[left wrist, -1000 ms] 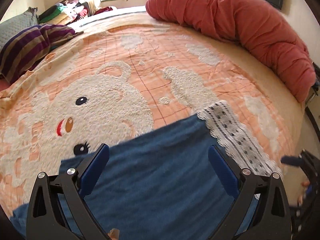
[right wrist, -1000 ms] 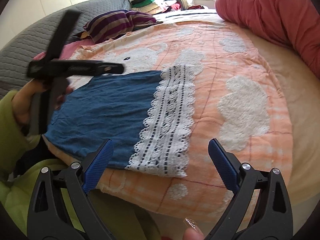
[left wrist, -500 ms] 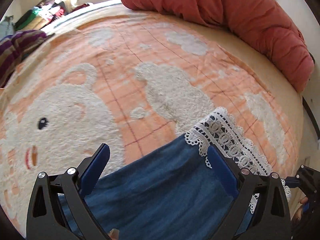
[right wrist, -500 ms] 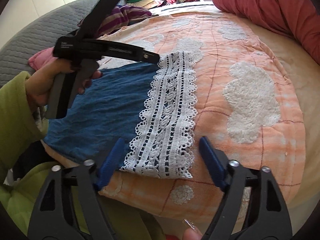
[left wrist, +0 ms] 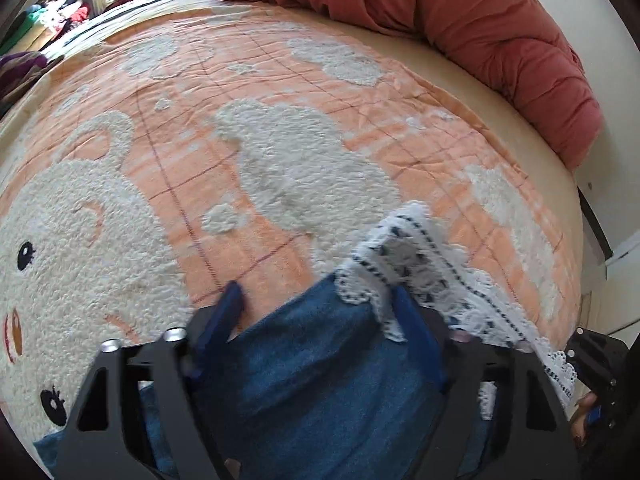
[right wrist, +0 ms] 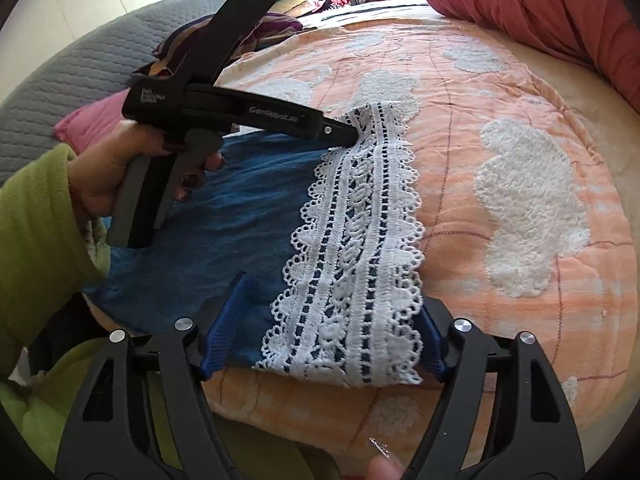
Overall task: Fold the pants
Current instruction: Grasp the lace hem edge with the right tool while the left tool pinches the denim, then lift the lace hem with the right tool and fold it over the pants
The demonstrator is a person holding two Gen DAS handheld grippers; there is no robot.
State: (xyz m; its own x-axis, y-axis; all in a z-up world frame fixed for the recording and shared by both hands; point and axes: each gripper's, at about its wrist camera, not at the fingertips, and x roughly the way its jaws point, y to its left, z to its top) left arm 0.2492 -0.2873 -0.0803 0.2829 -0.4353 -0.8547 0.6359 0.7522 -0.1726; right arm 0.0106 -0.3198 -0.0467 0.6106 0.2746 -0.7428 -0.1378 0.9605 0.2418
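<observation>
The blue pants (right wrist: 248, 216) lie flat near the front edge of a bed, on an orange quilt (right wrist: 480, 168) with fluffy white cloud shapes and a bear face. A broad band of white lace trim (right wrist: 360, 264) finishes the hem end, running from the far side of the cloth to the near edge.

The left tool (left wrist: 320, 320) is tipped steeply down at the far corner of the pants, where denim meets lace. Its jaws have just been closing and now stand at a middling width; the blue denim and the lace corner lie between them, the lace bunched up against the right-hand pad. Whether the pads truly pinch the cloth cannot be told. In the right wrist view a hand (right wrist: 120, 176) in a green sleeve (right wrist: 44, 224) holds this tool's grip.

The right tool (right wrist: 324, 332) sits at the near corner, its jaws half apart and straddling the lace band, one blue pad on the denim side, the other at the lace's outer edge. They have just been opening slightly.

A rolled red duvet (left wrist: 460, 28) lies along the far right side of the bed, and a striped purple pillow (right wrist: 244, 36) rests beyond the pants.
</observation>
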